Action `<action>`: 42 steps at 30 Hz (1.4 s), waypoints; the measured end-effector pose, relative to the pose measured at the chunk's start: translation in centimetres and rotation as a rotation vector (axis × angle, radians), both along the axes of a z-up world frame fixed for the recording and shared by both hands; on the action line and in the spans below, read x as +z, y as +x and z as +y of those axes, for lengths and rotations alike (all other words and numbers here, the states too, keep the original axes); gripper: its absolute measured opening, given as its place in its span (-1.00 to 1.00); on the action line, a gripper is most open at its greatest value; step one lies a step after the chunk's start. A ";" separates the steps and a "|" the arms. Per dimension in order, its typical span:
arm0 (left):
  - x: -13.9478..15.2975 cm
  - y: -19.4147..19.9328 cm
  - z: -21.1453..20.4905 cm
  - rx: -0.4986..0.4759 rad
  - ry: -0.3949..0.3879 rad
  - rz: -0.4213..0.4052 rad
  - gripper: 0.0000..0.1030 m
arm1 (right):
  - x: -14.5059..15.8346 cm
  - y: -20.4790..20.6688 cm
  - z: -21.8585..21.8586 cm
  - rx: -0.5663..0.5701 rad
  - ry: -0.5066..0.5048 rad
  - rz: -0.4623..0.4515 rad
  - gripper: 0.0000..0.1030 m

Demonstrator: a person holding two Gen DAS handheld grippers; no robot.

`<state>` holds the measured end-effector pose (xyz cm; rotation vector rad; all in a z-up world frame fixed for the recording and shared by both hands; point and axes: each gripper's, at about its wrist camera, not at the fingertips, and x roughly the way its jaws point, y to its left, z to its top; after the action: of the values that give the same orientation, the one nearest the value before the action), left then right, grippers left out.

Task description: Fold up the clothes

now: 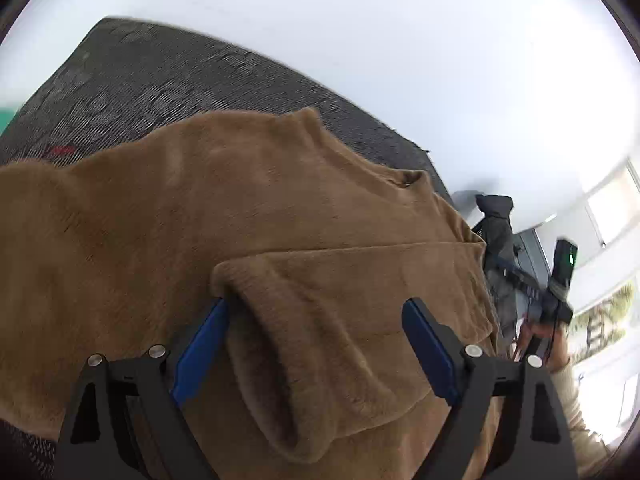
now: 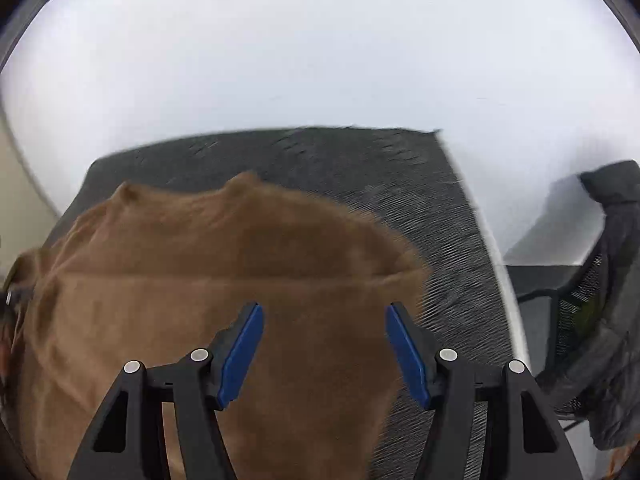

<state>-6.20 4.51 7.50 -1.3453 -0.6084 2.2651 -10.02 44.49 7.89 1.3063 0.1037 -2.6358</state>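
A dark grey woven mat (image 1: 168, 80) lies before a plain white wall (image 1: 400, 40); on it rests the brown fleece garment (image 1: 160, 220), partly folded, one sleeve (image 1: 328, 320) laid across its body. My left gripper (image 1: 316, 340) hovers with jaws apart, the sleeve cuff between them. My right gripper (image 2: 324, 344) likewise stands wide, holding nothing, above the garment's right edge. I judge the fold to be midway. Next, I should close on an edge and carry it across without dragging the layers.
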 end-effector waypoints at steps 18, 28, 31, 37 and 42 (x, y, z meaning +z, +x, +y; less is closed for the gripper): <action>0.4 -2.7 1.2 0.042 -0.036 0.005 -0.45 | -4.3 0.8 -3.4 0.026 0.074 0.025 0.39; 5.2 -4.5 3.3 0.034 -0.230 0.173 -0.47 | -2.0 -1.4 -1.1 -0.113 0.037 0.104 0.39; 2.6 -5.7 3.5 0.025 -0.289 0.101 -0.44 | -3.2 -2.7 -0.9 -0.070 -0.025 0.041 0.39; 0.4 -6.9 3.2 0.015 -0.325 0.034 0.02 | -4.5 -3.5 -0.7 -0.067 0.030 0.006 0.42; 2.0 -5.6 3.2 0.063 -0.417 0.086 0.51 | -4.7 -3.8 -1.2 -0.073 0.068 0.010 0.45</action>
<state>-11.84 7.75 9.53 -1.4165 -0.1520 2.5845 -13.80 43.26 3.17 1.3424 0.1512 -2.7223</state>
